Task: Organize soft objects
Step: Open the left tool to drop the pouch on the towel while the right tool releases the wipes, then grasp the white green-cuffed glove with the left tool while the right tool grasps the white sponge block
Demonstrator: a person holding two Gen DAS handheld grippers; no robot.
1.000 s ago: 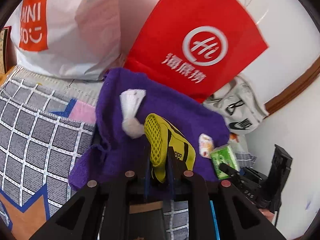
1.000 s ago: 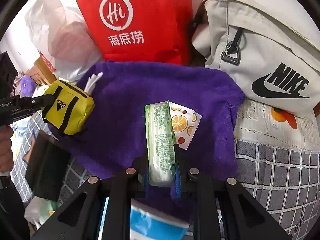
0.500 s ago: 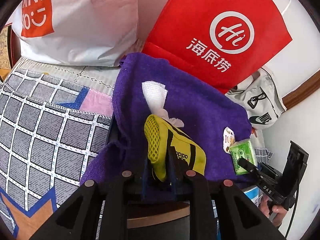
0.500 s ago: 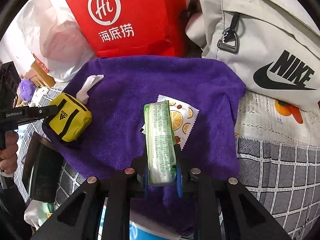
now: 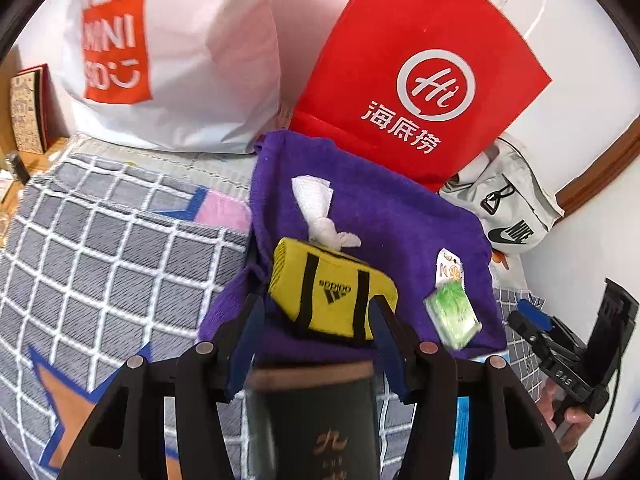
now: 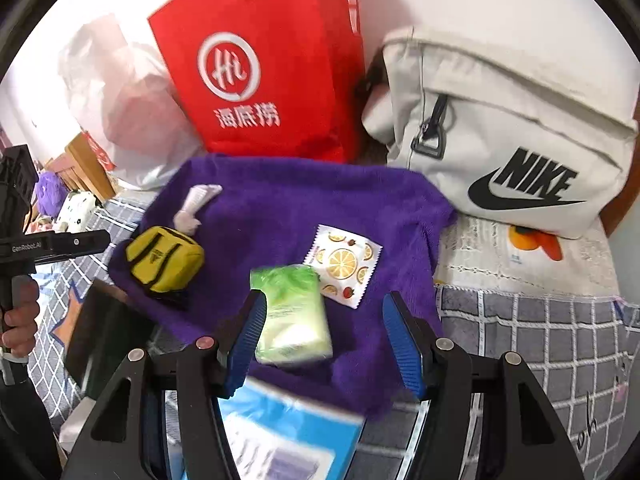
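Left wrist view: the left gripper [image 5: 316, 320] is seen with jaws that have just been opening and now stand apart; the yellow pouch [image 5: 332, 292] lies between them at the lower middle of the frame, resting on the purple towel [image 5: 404, 220] and no longer pinched. A knotted white cloth [image 5: 320, 208] is touching the pouch's upper edge. Toward the right, a green tissue pack [image 5: 452, 316] and a fruit-print sachet [image 5: 450, 270] are laid near the towel's right edge. A dark box [image 5: 316, 420] is blurred at the bottom, under the towel's near edge.

In the right wrist view, the right gripper [image 6: 324, 332] is likewise parted, its jaws having just been opening; the tissue pack [image 6: 292, 316] lies loose between them, just beside the left pad. Along the top, the towel is hemmed in by a red bag [image 6: 256, 72], a white plastic bag [image 5: 172, 52] and a cream Nike bag [image 6: 504, 136]. Open checked bedding [image 5: 100, 240] is left at the left of the towel.
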